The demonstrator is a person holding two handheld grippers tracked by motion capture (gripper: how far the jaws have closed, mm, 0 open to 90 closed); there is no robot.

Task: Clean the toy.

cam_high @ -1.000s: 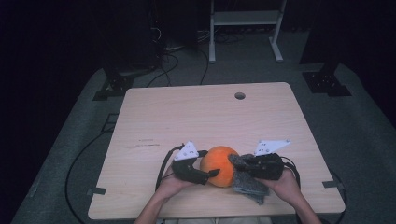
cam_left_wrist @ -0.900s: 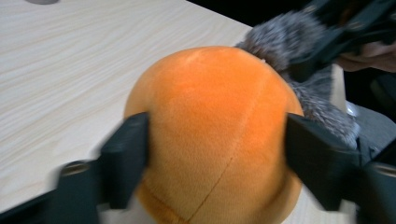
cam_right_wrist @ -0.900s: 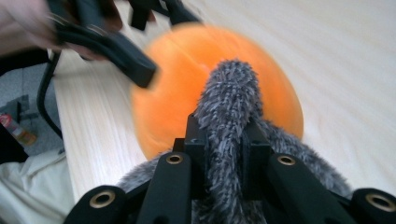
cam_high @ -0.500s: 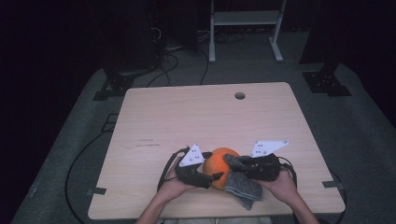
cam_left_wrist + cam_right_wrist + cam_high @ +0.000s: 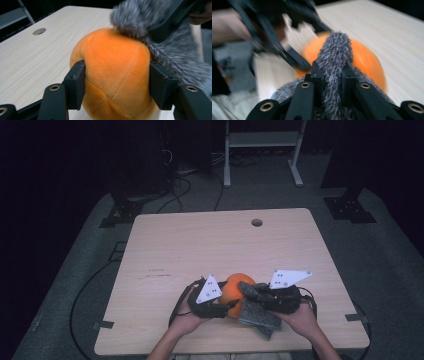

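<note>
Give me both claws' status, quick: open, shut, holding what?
Left claw: jaws have just been closing, now shut on the orange plush ball.
Right claw: shut on the grey furry cloth, draped against the ball.

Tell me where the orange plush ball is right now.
In the high view the orange plush ball sits near the table's front edge, clamped in the left tongs, with the grey furry cloth against its right side.
</note>
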